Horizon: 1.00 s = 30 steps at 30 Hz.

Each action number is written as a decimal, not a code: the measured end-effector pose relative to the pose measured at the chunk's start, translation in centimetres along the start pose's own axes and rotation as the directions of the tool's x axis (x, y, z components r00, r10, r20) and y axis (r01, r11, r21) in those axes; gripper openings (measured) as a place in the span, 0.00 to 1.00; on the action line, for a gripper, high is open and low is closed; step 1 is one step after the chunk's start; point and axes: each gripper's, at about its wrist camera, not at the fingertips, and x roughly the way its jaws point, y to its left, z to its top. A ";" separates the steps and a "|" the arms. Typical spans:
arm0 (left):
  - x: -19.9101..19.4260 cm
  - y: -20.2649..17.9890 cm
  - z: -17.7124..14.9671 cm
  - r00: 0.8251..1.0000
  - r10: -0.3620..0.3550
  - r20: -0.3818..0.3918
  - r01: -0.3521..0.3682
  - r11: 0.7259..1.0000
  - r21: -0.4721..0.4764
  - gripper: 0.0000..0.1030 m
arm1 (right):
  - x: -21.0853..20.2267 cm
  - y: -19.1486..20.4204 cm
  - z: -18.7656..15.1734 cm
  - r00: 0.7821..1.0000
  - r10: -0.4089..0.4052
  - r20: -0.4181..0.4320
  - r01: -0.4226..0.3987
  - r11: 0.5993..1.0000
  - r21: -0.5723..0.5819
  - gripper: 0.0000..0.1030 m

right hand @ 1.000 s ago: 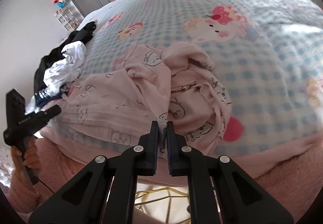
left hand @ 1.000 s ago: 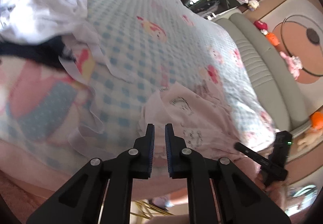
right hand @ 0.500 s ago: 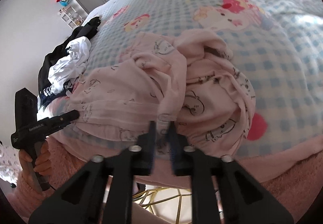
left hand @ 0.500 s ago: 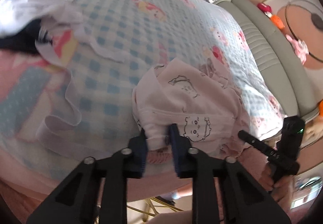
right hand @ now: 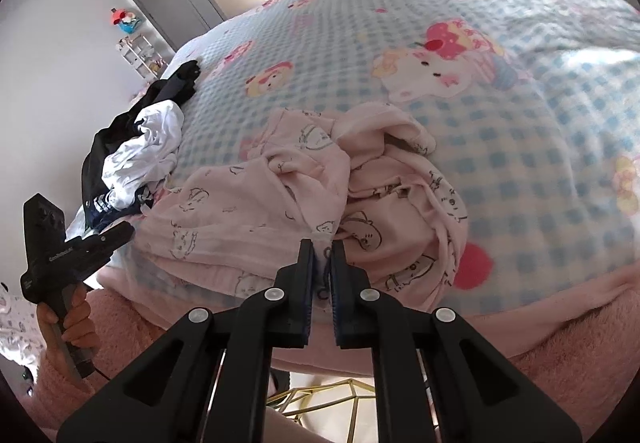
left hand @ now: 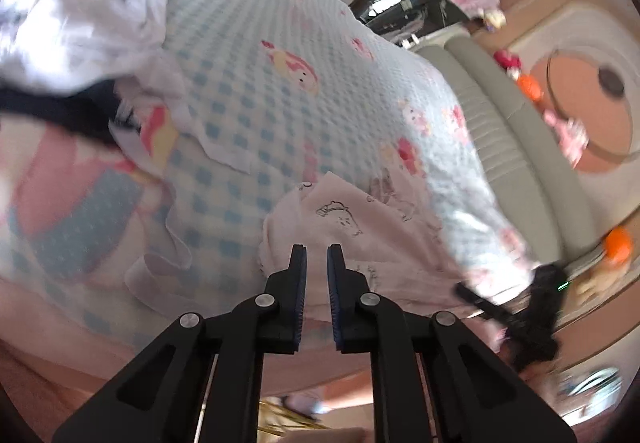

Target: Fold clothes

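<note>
A pink garment (right hand: 248, 211) printed with small cartoon animals lies crumpled near the front edge of the bed. My right gripper (right hand: 321, 243) is shut on a fold of its near hem. In the left wrist view the same garment (left hand: 360, 227) lies just past my left gripper (left hand: 316, 249). Its jaws are closing, with a narrow gap still between them; cloth shows through the gap but no pad visibly presses on it. The right wrist view shows the left gripper (right hand: 120, 233) from the side, its tip at the garment's left edge. The right gripper (left hand: 464, 289) is blurred at the garment's right.
A blue-checked cartoon bedcover (right hand: 520, 143) spans the bed. A pile of white and dark clothes (right hand: 144, 147) lies at its left, also in the left wrist view (left hand: 80, 11). A padded headboard (left hand: 520, 163) runs along the far side. A gold wire frame (right hand: 332, 403) stands below the bed edge.
Half a second ago my left gripper had pushed in with the garment's edge between its jaws; it has since drawn back. The right gripper has stayed shut on its fold.
</note>
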 end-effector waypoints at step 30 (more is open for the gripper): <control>0.6 -1.8 -0.1 0.999 -0.018 -0.031 0.021 0.996 0.083 0.08 | 2.1 -0.4 -0.2 0.966 0.242 -0.087 -0.235 0.969 0.078 0.04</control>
